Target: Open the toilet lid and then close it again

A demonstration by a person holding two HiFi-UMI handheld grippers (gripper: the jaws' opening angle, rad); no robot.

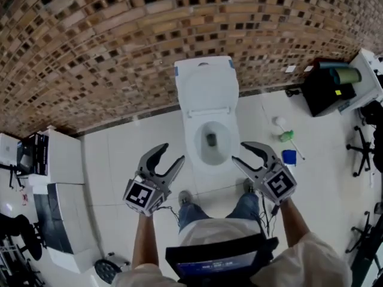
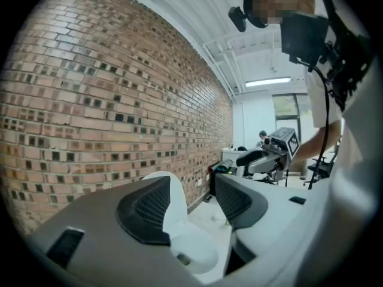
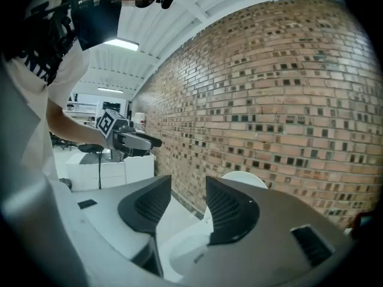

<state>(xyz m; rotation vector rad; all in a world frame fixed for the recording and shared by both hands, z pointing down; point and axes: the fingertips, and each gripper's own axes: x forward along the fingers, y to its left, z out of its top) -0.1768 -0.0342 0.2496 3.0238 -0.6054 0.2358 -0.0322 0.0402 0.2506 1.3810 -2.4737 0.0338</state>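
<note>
Toilet lid (image 1: 205, 88) is up, leaning back at the brick wall (image 1: 90, 52)

One white toilet (image 1: 192, 137), bowl showing, and two tongs: left gripper (image 1: 173, 153) and right gripper (image 1: 239, 151) hover just in front, both about half open, holding nothing. Only the head view catches the blue cup (image 1: 289, 156) on the floor.

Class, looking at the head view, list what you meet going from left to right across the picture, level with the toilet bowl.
White cabinet → left tool → toilet bowl → right tool → black chair base.
</note>
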